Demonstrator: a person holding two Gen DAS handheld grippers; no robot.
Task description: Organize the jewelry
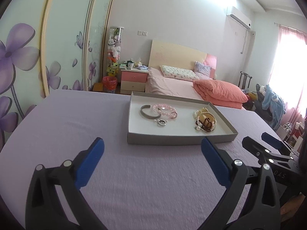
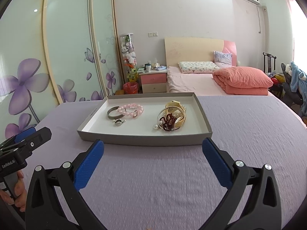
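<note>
Ahead of our grippers, a shallow grey tray (image 2: pixel 145 140) sits on the purple cloth (image 2: pixel 249 130). Inside, toward the left: a silver cuff (image 2: pixel 113 112), a pink bead bracelet (image 2: pixel 131 109) touching it, and a small round pendant (image 2: pixel 118 122) just in front. Toward the right: a tangled heap of a gold bangle (image 2: pixel 180 118), dark red beads (image 2: pixel 168 121) and pearls (image 2: pixel 155 126). Our left gripper (image 1: pixel 152 163) and right gripper (image 2: pixel 153 163) both hover short of the tray, fingers spread wide, holding nothing.

Right tongs (image 2: pixel 153 147) spread wide, grey tray (image 2: pixel 145 139) of bracelets just ahead, lilac cloth (image 2: pixel 249 130)
</note>
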